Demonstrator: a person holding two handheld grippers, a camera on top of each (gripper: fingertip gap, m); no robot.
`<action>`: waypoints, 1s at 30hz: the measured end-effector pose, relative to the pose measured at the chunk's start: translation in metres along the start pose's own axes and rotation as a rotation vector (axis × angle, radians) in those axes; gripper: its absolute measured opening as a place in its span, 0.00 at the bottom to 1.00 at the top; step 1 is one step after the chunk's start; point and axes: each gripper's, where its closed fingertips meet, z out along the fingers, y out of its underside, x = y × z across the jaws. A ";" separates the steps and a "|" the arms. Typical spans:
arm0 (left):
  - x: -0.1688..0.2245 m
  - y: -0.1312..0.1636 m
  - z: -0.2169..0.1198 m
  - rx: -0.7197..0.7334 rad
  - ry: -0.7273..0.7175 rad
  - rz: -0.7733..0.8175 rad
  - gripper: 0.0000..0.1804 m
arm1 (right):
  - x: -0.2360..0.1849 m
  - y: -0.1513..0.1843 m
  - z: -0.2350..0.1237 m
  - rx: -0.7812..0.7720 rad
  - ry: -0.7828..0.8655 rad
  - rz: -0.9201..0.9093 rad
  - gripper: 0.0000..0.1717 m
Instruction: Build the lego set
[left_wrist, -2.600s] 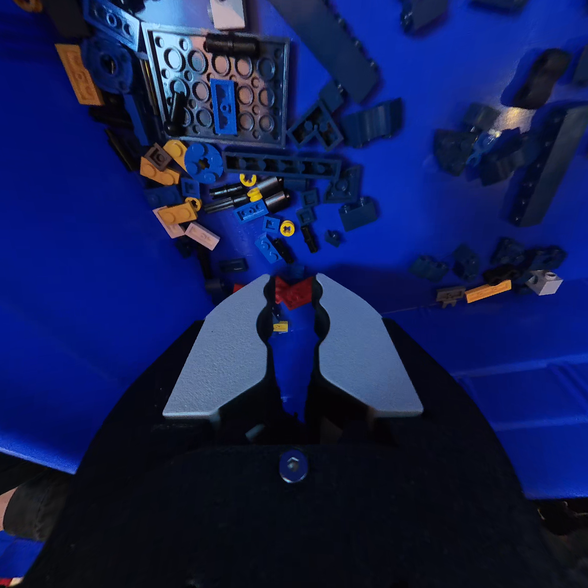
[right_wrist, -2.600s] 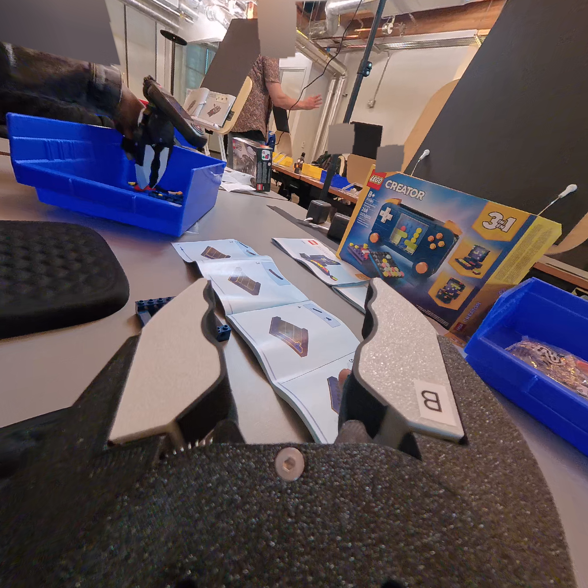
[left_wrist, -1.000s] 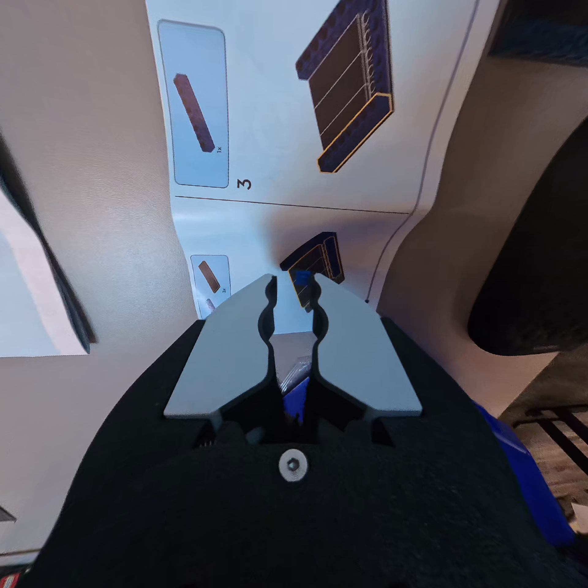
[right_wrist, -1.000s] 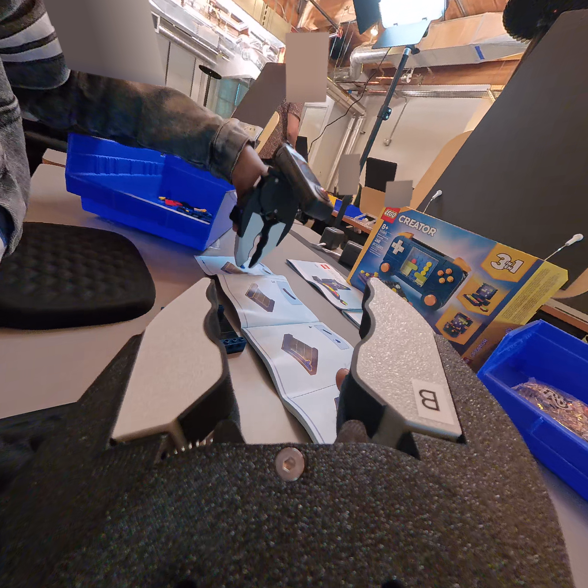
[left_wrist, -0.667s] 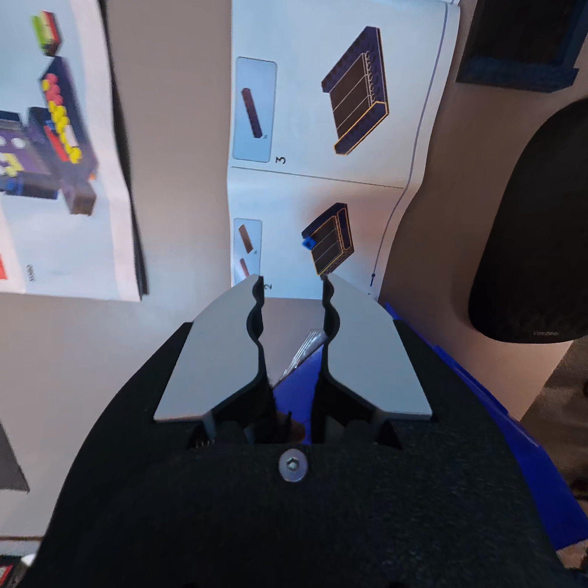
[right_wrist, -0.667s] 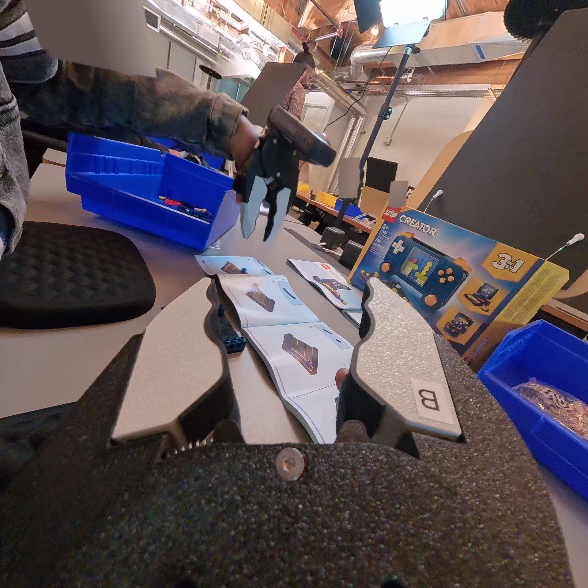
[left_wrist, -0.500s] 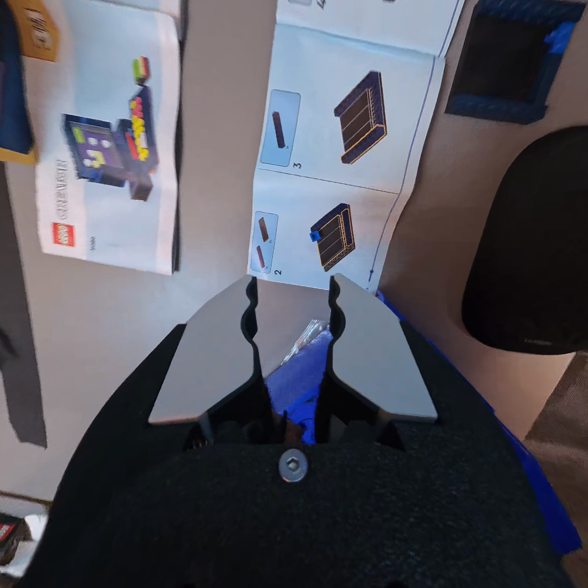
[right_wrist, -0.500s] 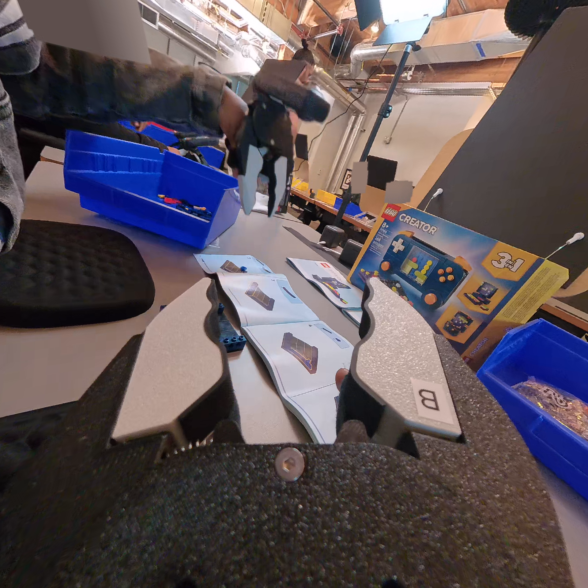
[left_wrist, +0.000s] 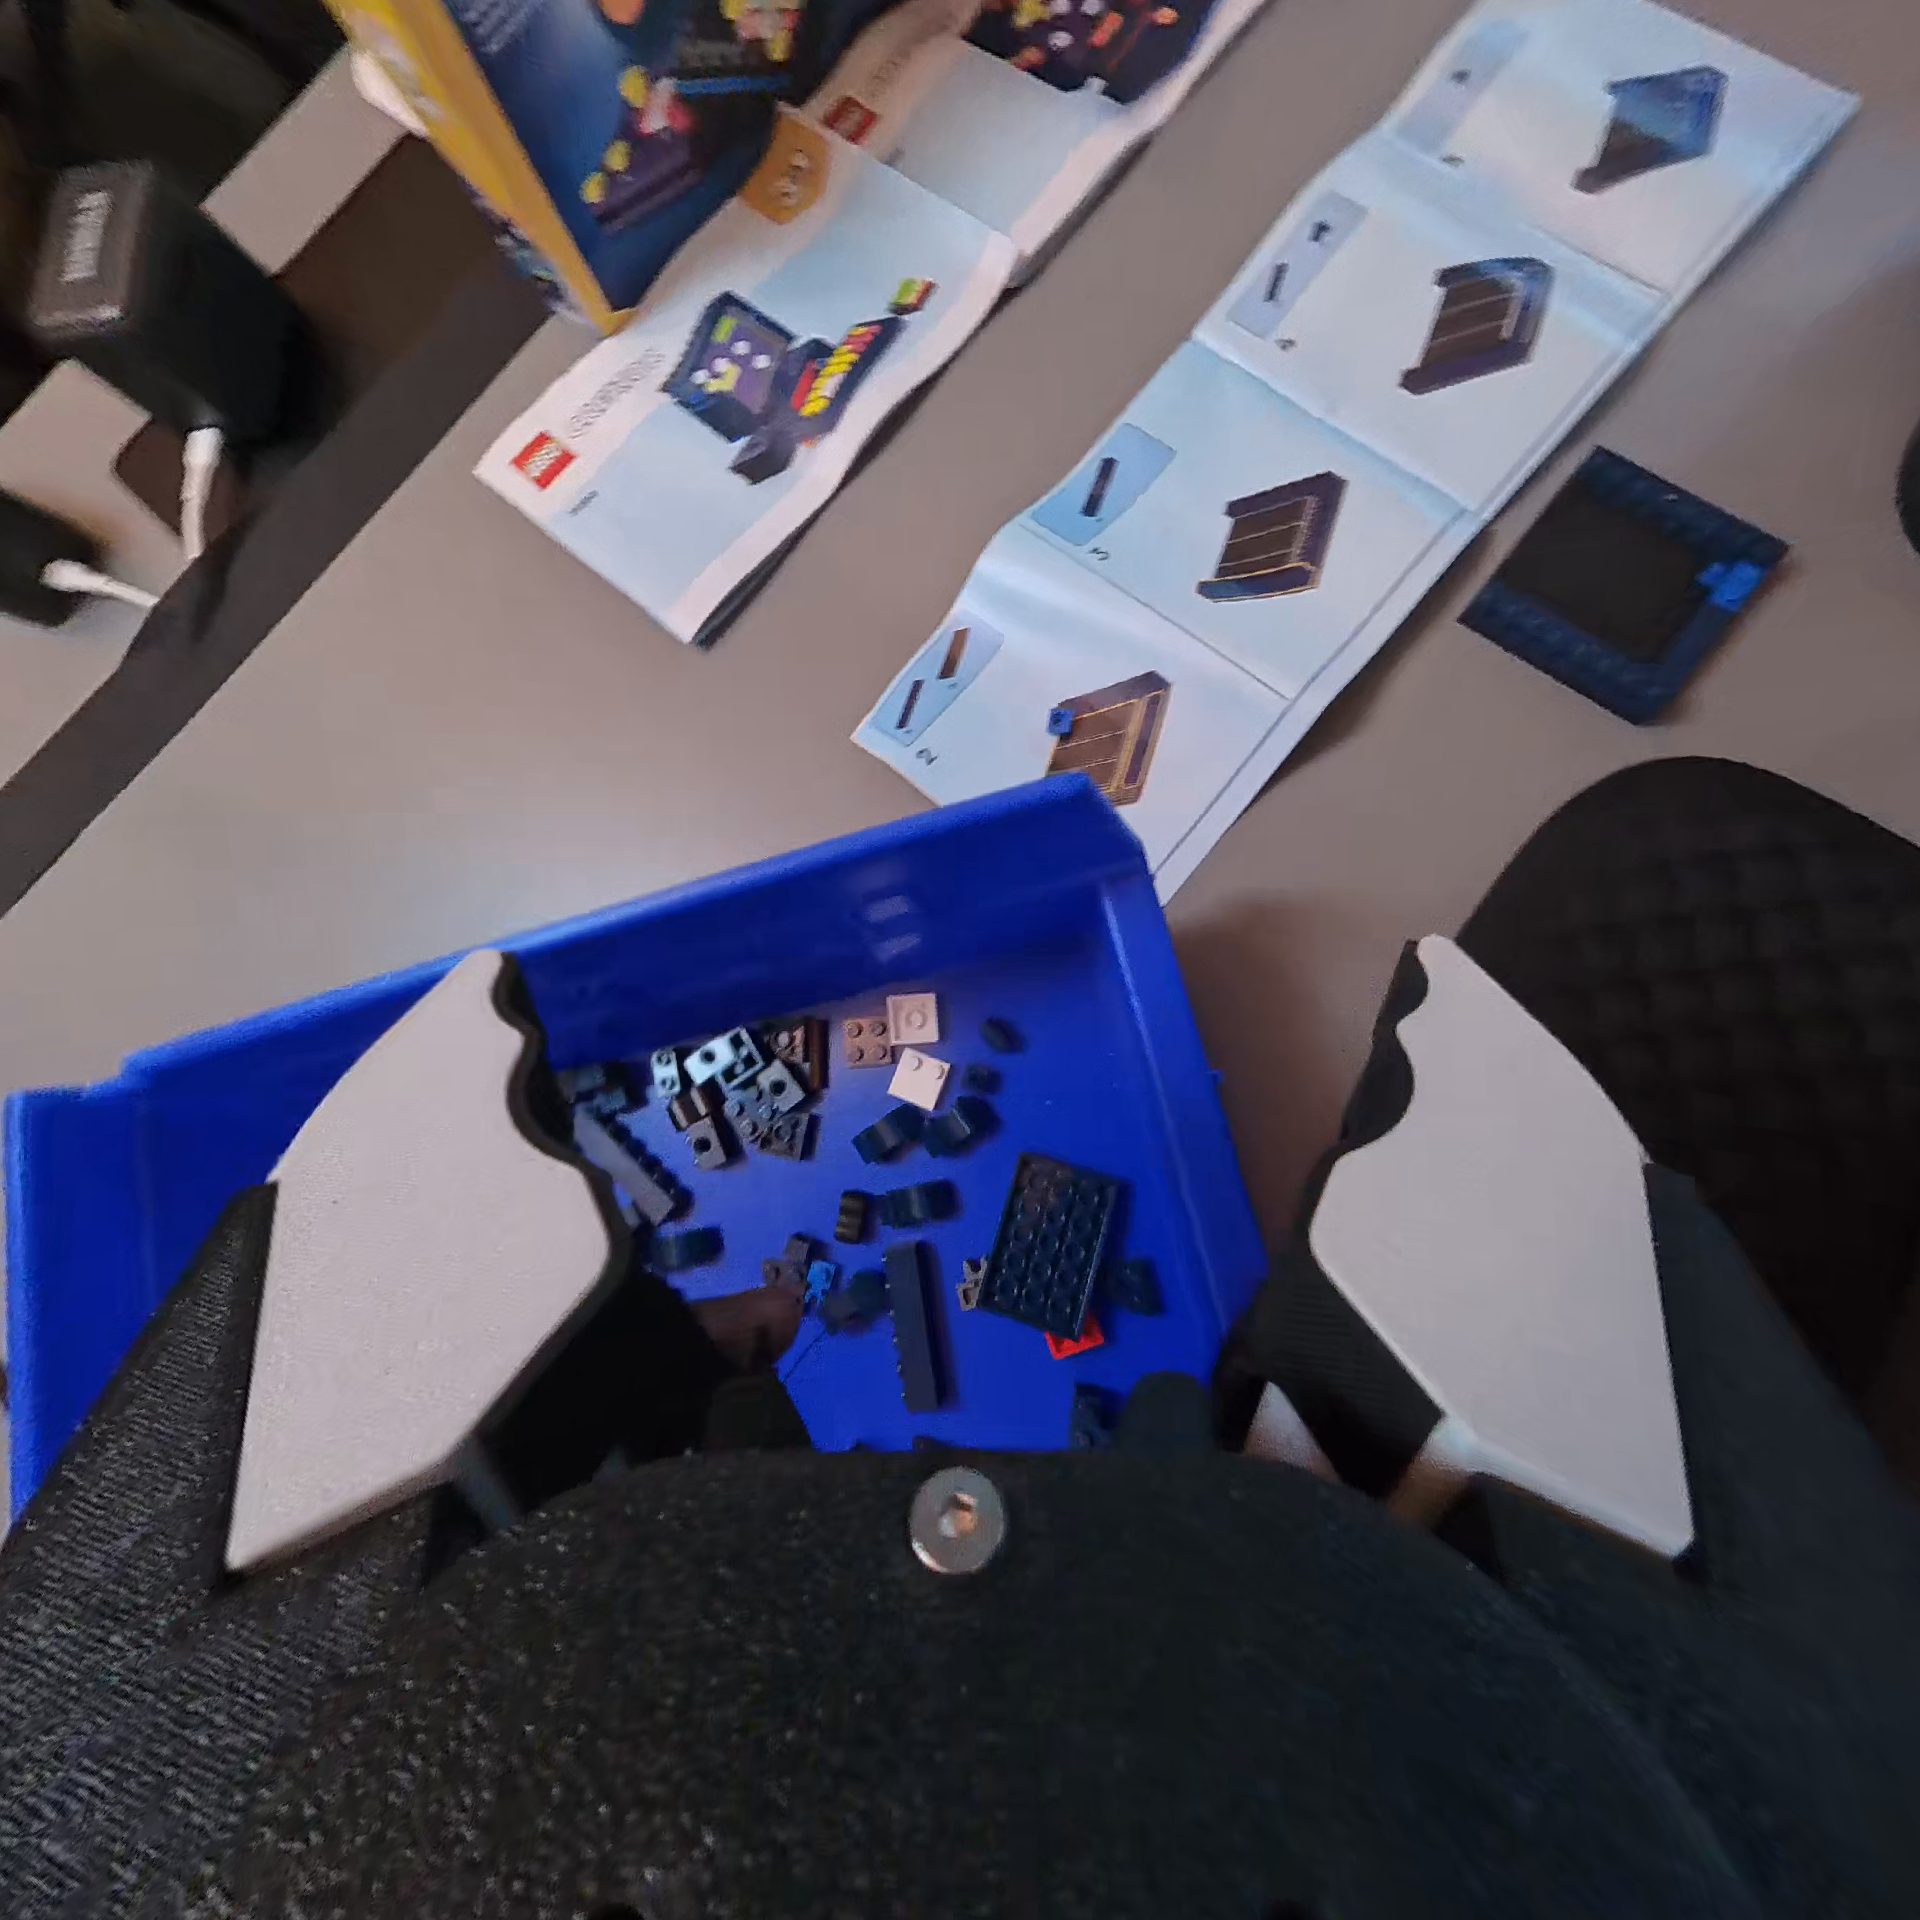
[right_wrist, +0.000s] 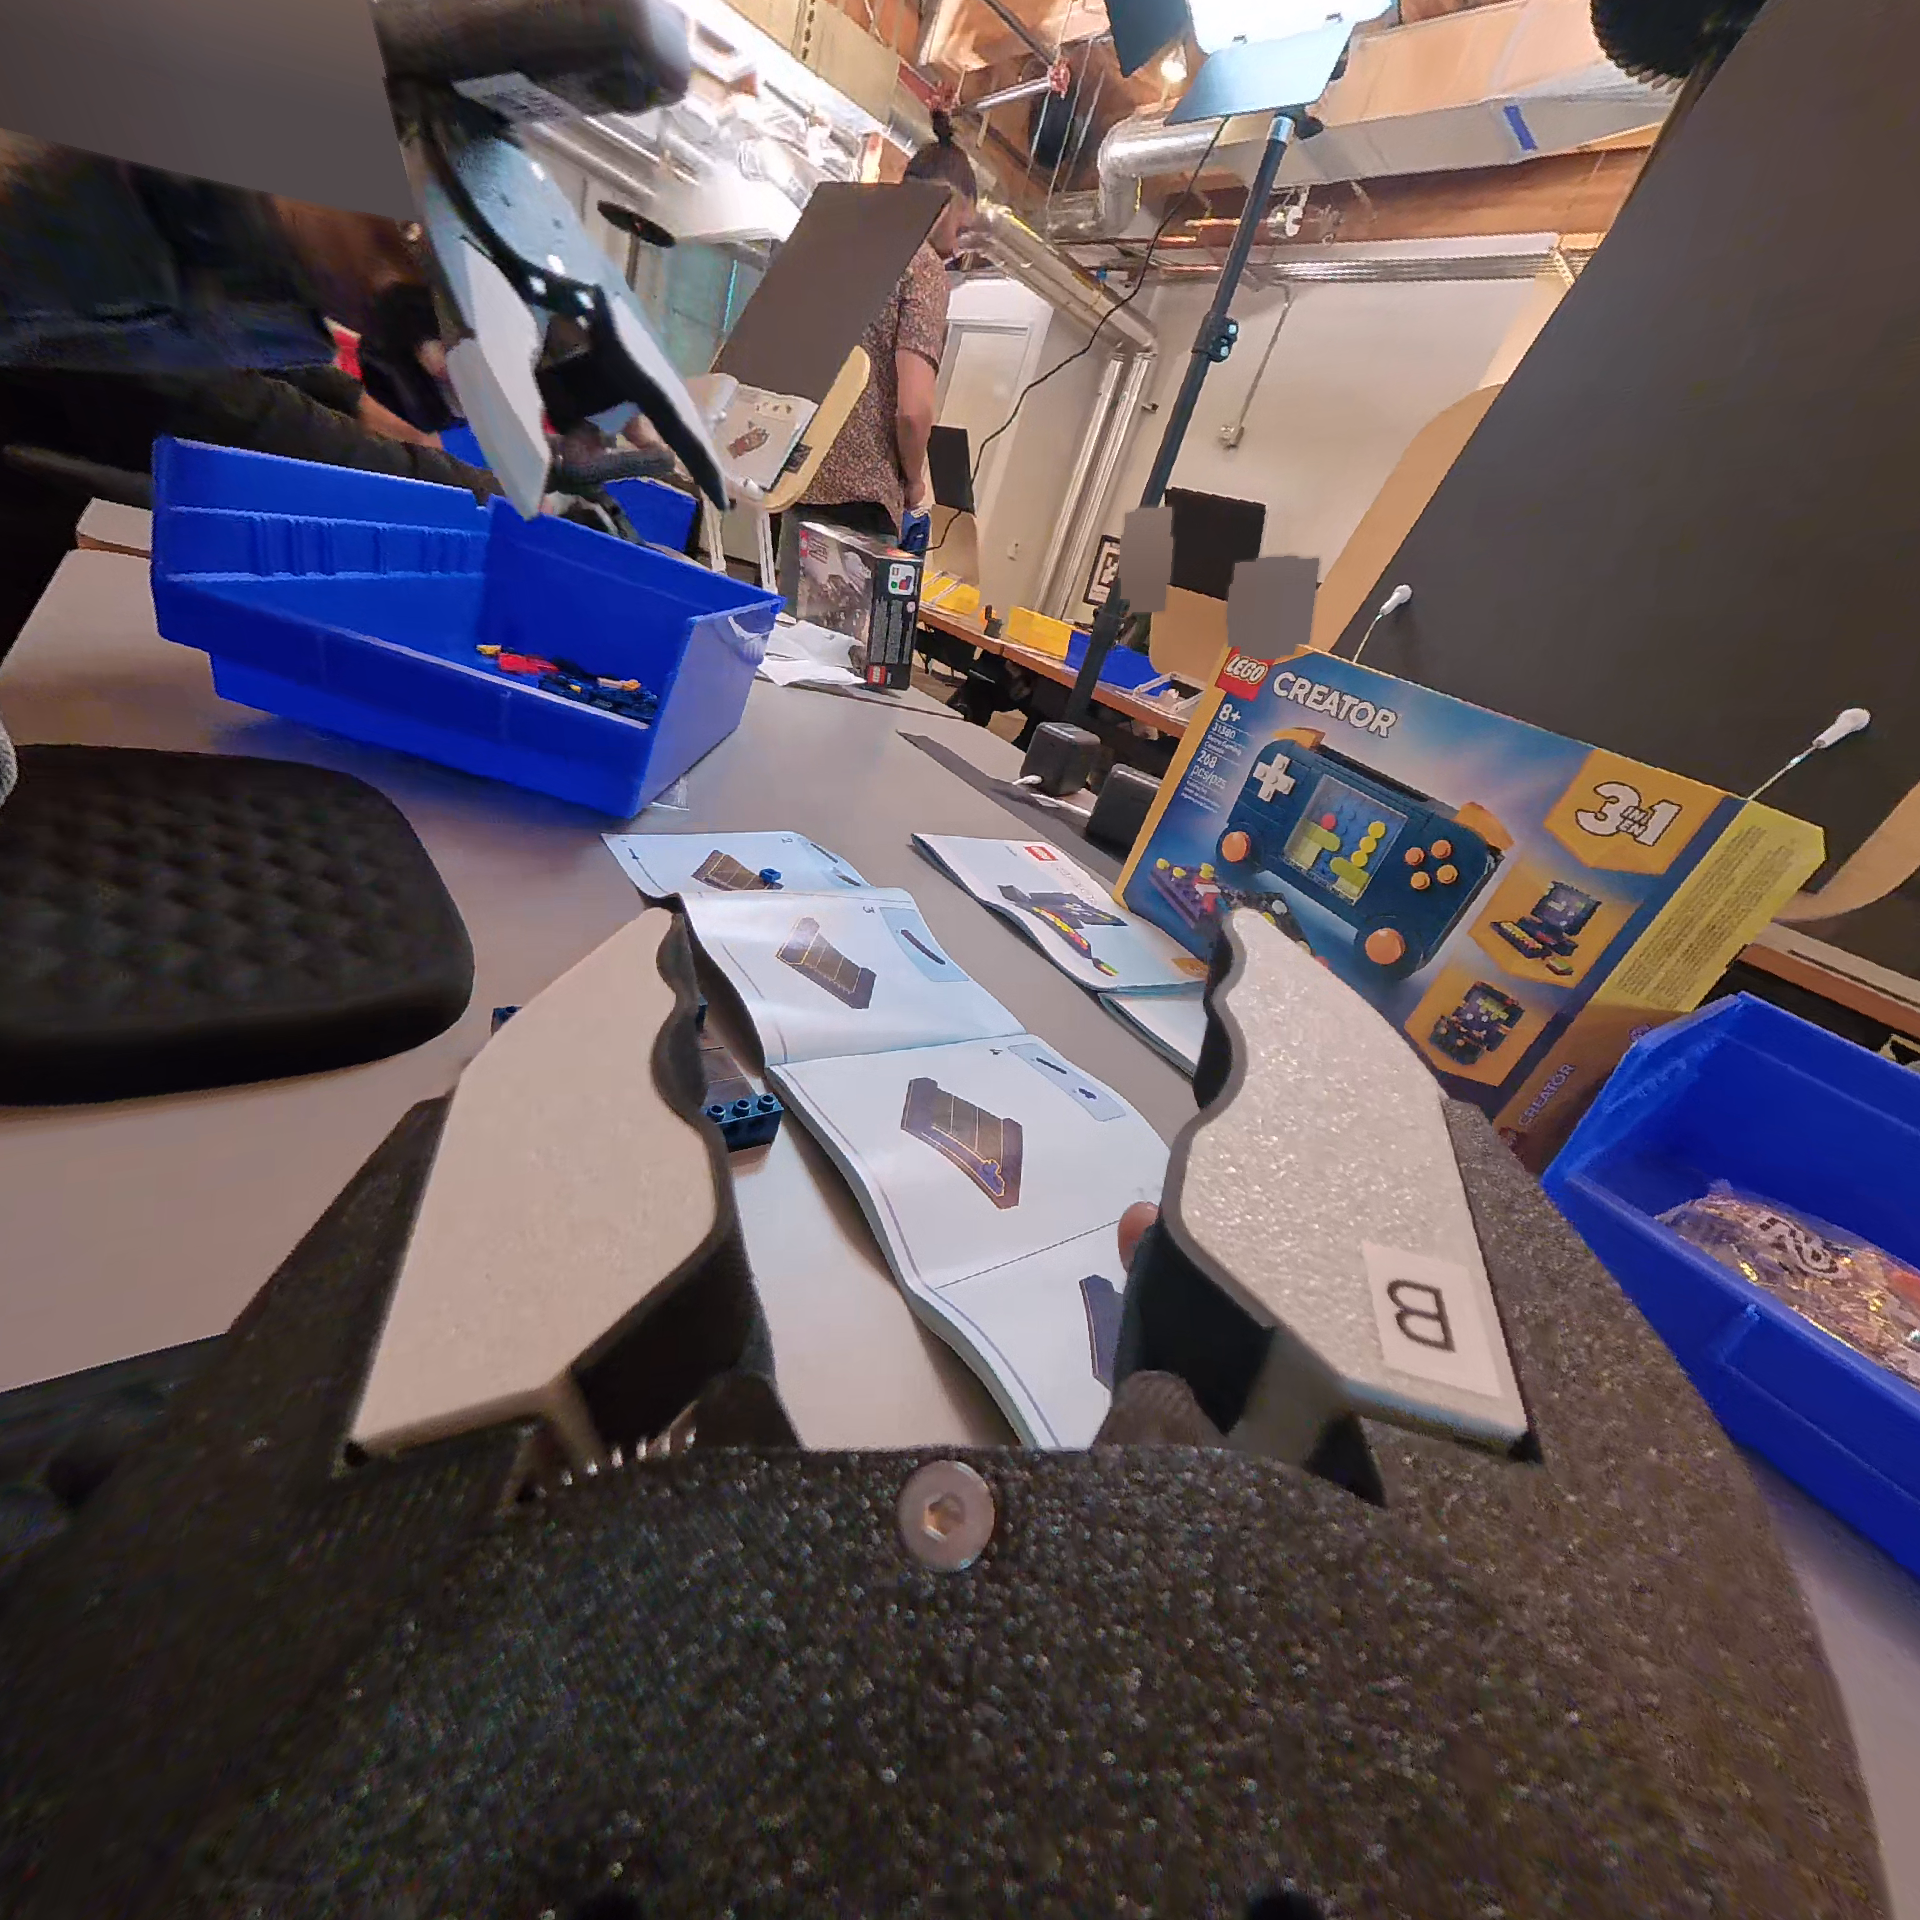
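Since a second ago my left gripper (left_wrist: 956, 956) has gone from nearly shut over the instruction sheet to spread wide, nothing between its fingers, and now hangs above the blue bin (left_wrist: 831, 883). Below it lie loose bricks: dark blue plate (left_wrist: 1049, 1247), long dark bar (left_wrist: 914, 1320), tan and white tiles (left_wrist: 914, 1049), one red piece (left_wrist: 1070, 1345). Beyond the bin's far corner, the folded instruction sheet (left_wrist: 1299, 499) has a tiny blue brick (left_wrist: 1058, 717) sitting on its nearest panel. Further right, a square dark-blue frame build (left_wrist: 1621, 582); nearer right, a black textured pad (left_wrist: 1714, 987).

My right gripper (right_wrist: 940, 966) sits low over the table, jaws well apart, holding nothing. Same sheet (right_wrist: 935, 1091) runs under it, with the frame build (right_wrist: 743, 1112) partly behind the left finger. Toy box (right_wrist: 1455, 862) stands beyond; second blue bin (right_wrist: 1745, 1164) at right.
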 end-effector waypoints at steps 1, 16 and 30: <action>-0.002 0.003 -0.002 0.009 -0.024 -0.008 0.81 | 0.000 0.000 0.000 -0.002 0.001 0.002 0.55; 0.030 -0.013 -0.009 0.188 0.001 -0.048 0.79 | -0.002 0.005 0.002 -0.028 -0.011 0.001 0.55; 0.057 -0.086 -0.049 0.985 -0.076 -0.309 0.77 | -0.029 -0.006 0.057 -0.280 -0.375 0.181 0.49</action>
